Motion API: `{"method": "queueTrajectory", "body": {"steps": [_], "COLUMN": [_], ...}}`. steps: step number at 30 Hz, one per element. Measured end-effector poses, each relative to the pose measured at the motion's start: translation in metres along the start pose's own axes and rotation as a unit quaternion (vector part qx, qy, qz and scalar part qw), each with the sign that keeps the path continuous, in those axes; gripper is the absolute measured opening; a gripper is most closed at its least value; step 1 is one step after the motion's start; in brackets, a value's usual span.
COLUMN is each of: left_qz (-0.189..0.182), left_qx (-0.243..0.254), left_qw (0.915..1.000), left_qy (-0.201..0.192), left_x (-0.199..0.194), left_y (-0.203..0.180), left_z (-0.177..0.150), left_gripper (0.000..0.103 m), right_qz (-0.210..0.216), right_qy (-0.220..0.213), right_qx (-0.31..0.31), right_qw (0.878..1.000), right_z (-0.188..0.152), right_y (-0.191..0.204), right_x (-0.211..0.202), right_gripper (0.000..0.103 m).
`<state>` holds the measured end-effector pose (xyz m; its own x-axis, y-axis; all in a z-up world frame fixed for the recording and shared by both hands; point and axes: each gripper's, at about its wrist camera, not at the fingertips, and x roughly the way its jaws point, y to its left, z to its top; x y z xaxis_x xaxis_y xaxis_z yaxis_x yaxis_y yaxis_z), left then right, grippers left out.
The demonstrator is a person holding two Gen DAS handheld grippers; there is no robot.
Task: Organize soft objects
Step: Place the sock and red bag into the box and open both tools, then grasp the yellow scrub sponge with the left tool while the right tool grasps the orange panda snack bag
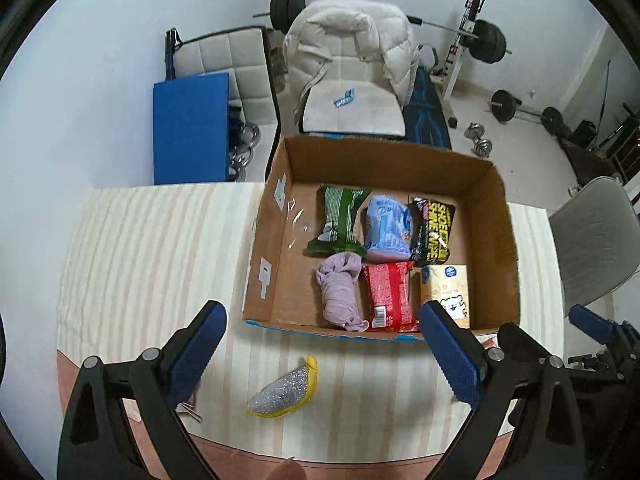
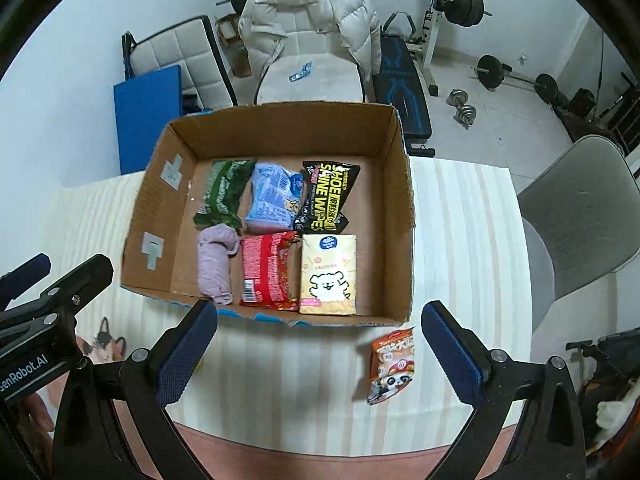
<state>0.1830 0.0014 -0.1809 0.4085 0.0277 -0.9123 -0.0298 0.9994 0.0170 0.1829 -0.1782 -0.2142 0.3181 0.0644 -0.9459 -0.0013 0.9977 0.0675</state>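
Above striped table | left gripper [image 1: 324, 322] fingers wide, empty, over sponge [image 1: 285, 389] | right gripper [image 2: 320, 320] fingers wide, empty, near snack packet [image 2: 392, 364]

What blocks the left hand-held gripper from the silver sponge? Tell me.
Nothing visible. The left hand-held gripper hangs open above the silver sponge, which lies alone on the striped tablecloth, in front of the cardboard box.

Two black handheld grippers with blue textured pads
Left gripper [image 1: 322, 346] and right gripper [image 2: 319, 344]: angular black linkages; silver pivot screws; white "GenRobot.AI" lettering.
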Motion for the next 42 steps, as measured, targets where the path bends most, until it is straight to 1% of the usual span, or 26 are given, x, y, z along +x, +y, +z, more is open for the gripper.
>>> {"method": "queueTrajectory", "body": {"steps": [3, 5, 6, 9, 11, 12, 15, 17, 18, 19, 21, 22, 24, 26, 29, 31, 32, 33, 34, 35, 36, 37, 39, 40, 41, 42], "left_qz": [-0.009, -0.010, -0.006, 0.019, 0.034, 0.034, 0.036, 0.038, 0.039, 0.037, 0.023, 0.022, 0.013, 0.012, 0.008, 0.001, -0.003, -0.011, -0.024, -0.033, -0.041, -0.053, -0.080, -0.094, -0.107, -0.112], "left_qx": [0.000, 0.009, 0.014, 0.044, 0.066, 0.072, 0.099, 0.122, 0.127, 0.136, 0.145, 0.150, 0.160, 0.166, 0.170, 0.161, 0.148, 0.129, 0.108, 0.089, 0.067, 0.041, -0.013, -0.036, -0.056, -0.065], "left_qw": [1.0000, 0.9999, 0.9999, 0.9988, 0.9966, 0.9959, 0.9899, 0.9823, 0.9800, 0.9749, 0.9678, 0.9625, 0.9566, 0.9532, 0.9517, 0.9519, 0.9510, 0.9501, 0.9505, 0.9507, 0.9499, 0.9481, 0.9418, 0.9373, 0.9327, 0.9306], "left_qy": [-0.004, 0.001, 0.004, 0.012, 0.035, 0.044, 0.095, 0.137, 0.148, 0.173, 0.204, 0.225, 0.243, 0.253, 0.256, 0.261, 0.271, 0.284, 0.290, 0.296, 0.302, 0.311, 0.326, 0.333, 0.340, 0.343], "left_x": [-0.008, -0.010, -0.010, -0.001, 0.018, 0.026, 0.069, 0.106, 0.118, 0.138, 0.162, 0.178, 0.194, 0.206, 0.215, 0.217, 0.219, 0.221, 0.221, 0.221, 0.221, 0.221, 0.220, 0.219, 0.219, 0.219], "left_y": [0.007, 0.013, 0.016, 0.029, 0.038, 0.041, 0.048, 0.047, 0.047, 0.045, 0.041, 0.038, 0.032, 0.026, 0.019, 0.018, 0.019, 0.021, 0.024, 0.025, 0.028, 0.033, 0.043, 0.048, 0.052, 0.053], "left_z": [-0.001, -0.005, -0.008, -0.023, -0.038, -0.041, -0.060, -0.076, -0.082, -0.091, -0.103, -0.112, -0.121, -0.127, -0.133, -0.135, -0.138, -0.140, -0.141, -0.142, -0.143, -0.144, -0.149, -0.152, -0.156, -0.158], "left_gripper": [0.099, 0.099, 0.099, 0.099, 0.099, 0.099, 0.099, 0.099, 0.099, 0.099, 0.099, 0.099, 0.099, 0.099, 0.098, 0.081, 0.062, 0.059, 0.059, 0.059, 0.059, 0.059, 0.059, 0.059, 0.059, 0.059], "right_qz": [0.012, 0.020, 0.020, 0.027, 0.019, 0.012, 0.007, 0.001, -0.004, -0.011, -0.027, -0.032, -0.046, -0.062, -0.063, -0.066, -0.066, -0.068, -0.068, -0.065, -0.064, -0.064, -0.060, -0.052, -0.047, -0.042], "right_qy": [-0.006, -0.015, -0.016, -0.001, 0.009, 0.017, 0.057, 0.077, 0.084, 0.091, 0.101, 0.105, 0.115, 0.125, 0.146, 0.158, 0.163, 0.166, 0.169, 0.173, 0.178, 0.182, 0.184, 0.188, 0.191, 0.195], "right_qx": [0.011, 0.016, 0.020, 0.043, 0.059, 0.066, 0.091, 0.106, 0.110, 0.113, 0.117, 0.118, 0.123, 0.125, 0.130, 0.138, 0.142, 0.145, 0.148, 0.149, 0.152, 0.154, 0.153, 0.153, 0.153, 0.149], "right_qw": [1.000, 1.000, 0.999, 0.999, 0.998, 0.998, 0.994, 0.991, 0.990, 0.989, 0.988, 0.987, 0.985, 0.982, 0.979, 0.975, 0.974, 0.973, 0.972, 0.971, 0.970, 0.969, 0.969, 0.969, 0.968, 0.969], "right_z": [-0.005, -0.009, -0.012, -0.026, -0.039, -0.046, -0.070, -0.082, -0.087, -0.091, -0.095, -0.096, -0.097, -0.095, -0.093, -0.093, -0.094, -0.094, -0.095, -0.096, -0.097, -0.100, -0.107, -0.113, -0.117, -0.124], "right_y": [0.002, 0.002, 0.002, -0.006, -0.015, -0.018, -0.032, -0.041, -0.044, -0.047, -0.055, -0.058, -0.067, -0.075, -0.084, -0.090, -0.093, -0.095, -0.097, -0.098, -0.099, -0.099, -0.097, -0.095, -0.093, -0.089], "right_x": [-0.011, -0.016, -0.017, -0.014, -0.007, -0.001, 0.024, 0.039, 0.047, 0.055, 0.072, 0.079, 0.098, 0.117, 0.145, 0.160, 0.167, 0.171, 0.176, 0.179, 0.180, 0.181, 0.179, 0.177, 0.176, 0.173], "right_gripper": [0.103, 0.103, 0.103, 0.103, 0.103, 0.103, 0.103, 0.103, 0.103, 0.103, 0.103, 0.103, 0.103, 0.103, 0.103, 0.103, 0.103, 0.098, 0.086, 0.078, 0.064, 0.056, 0.055, 0.055, 0.055, 0.055]}}
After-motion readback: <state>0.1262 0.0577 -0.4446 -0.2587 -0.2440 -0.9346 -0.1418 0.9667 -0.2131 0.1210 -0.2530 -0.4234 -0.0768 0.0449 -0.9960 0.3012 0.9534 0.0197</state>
